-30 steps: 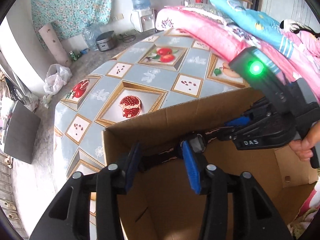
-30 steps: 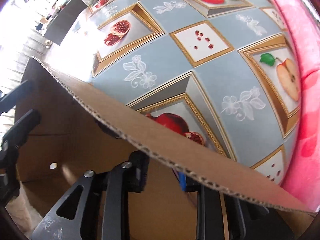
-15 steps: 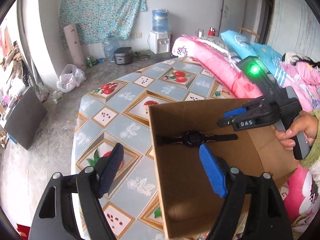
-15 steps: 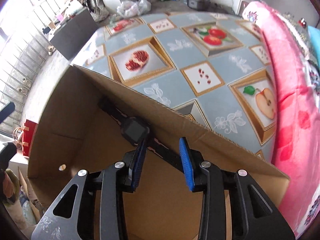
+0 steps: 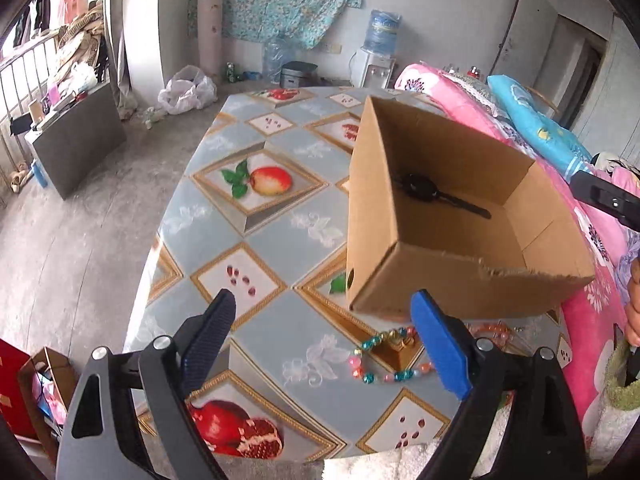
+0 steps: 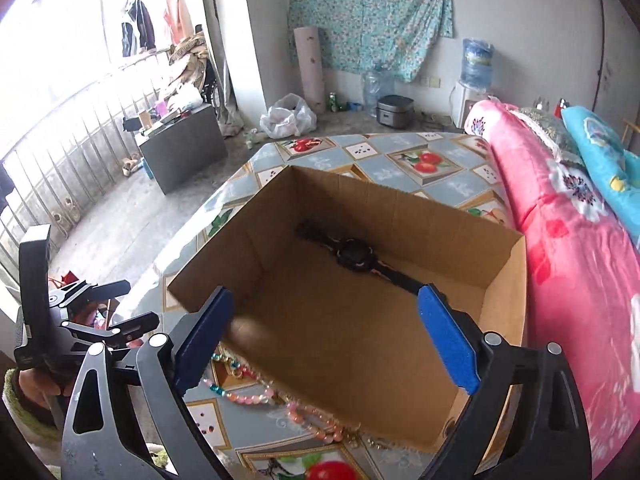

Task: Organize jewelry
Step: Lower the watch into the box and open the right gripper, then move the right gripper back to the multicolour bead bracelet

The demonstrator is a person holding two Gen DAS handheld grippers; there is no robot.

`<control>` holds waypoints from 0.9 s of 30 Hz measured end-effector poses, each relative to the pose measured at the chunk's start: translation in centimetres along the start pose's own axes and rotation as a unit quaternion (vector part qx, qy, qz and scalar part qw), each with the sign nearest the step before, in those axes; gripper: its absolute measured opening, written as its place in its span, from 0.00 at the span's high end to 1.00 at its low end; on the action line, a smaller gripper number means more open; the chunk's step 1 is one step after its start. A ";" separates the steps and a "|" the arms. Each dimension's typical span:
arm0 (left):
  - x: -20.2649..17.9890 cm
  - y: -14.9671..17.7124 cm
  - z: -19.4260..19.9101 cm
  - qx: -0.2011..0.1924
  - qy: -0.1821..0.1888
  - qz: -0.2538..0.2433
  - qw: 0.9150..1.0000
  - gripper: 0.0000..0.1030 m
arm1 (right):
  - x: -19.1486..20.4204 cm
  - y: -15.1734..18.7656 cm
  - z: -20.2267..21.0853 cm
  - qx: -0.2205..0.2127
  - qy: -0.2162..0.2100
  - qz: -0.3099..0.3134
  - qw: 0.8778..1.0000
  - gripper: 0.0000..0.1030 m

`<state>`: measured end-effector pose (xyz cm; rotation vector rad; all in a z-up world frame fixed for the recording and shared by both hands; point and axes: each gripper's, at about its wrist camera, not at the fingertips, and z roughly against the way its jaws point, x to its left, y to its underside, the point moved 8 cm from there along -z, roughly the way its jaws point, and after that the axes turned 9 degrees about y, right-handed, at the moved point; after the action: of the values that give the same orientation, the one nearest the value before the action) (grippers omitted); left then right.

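An open cardboard box (image 5: 440,288) (image 6: 400,216) stands on the fruit-patterned table (image 5: 280,248) (image 6: 384,172). A black wristwatch (image 5: 420,188) (image 6: 356,258) lies flat on the box floor, free of both grippers. On the table against the box's near wall lie a teal-and-pink bead bracelet (image 5: 384,356) (image 6: 240,394) and a string of pink beads (image 6: 316,420). My left gripper (image 5: 322,308) hovers over the table left of the box, jaws opening with nothing between them. My right gripper (image 6: 326,300) hangs above the box's near side, jaws opening and holding nothing.
Pink and blue bedding (image 5: 460,92) (image 6: 560,240) is piled along the table's right side. The table's left edge drops to a concrete floor with a grey cabinet (image 5: 76,136). A hand holds the left gripper's body (image 6: 40,320) at the lower left of the right wrist view.
Both grippers have let go of the watch and drawn back out of the box, opening wide. The left one swung left over the table; the right one rose. The beads came into view.
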<state>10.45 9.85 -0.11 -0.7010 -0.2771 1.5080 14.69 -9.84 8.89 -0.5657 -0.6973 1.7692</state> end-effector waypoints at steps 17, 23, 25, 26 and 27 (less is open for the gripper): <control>-1.3 5.3 -1.4 0.036 0.003 0.011 0.999 0.13 | 1.3 3.2 2.6 -0.019 0.051 0.067 0.996 0.08; -1.2 4.1 0.3 -0.019 0.025 0.031 0.999 0.05 | 1.6 5.0 3.9 -0.065 -0.025 0.044 0.997 0.08; -1.2 3.8 0.8 -0.029 0.034 0.029 0.999 0.05 | 1.6 6.3 3.5 -0.067 -0.006 0.053 0.996 0.08; -1.2 3.7 1.0 -0.033 0.039 0.031 0.998 0.05 | 1.6 6.7 3.6 -0.069 -0.001 0.055 0.996 0.08; -1.2 3.5 1.2 -0.038 0.044 0.033 0.998 0.05 | 1.6 7.3 3.5 -0.071 0.001 0.056 0.996 0.08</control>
<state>6.82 8.71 -0.94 -0.8418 -0.2469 1.5309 6.93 -10.60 6.23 -0.7139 -0.8078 1.8316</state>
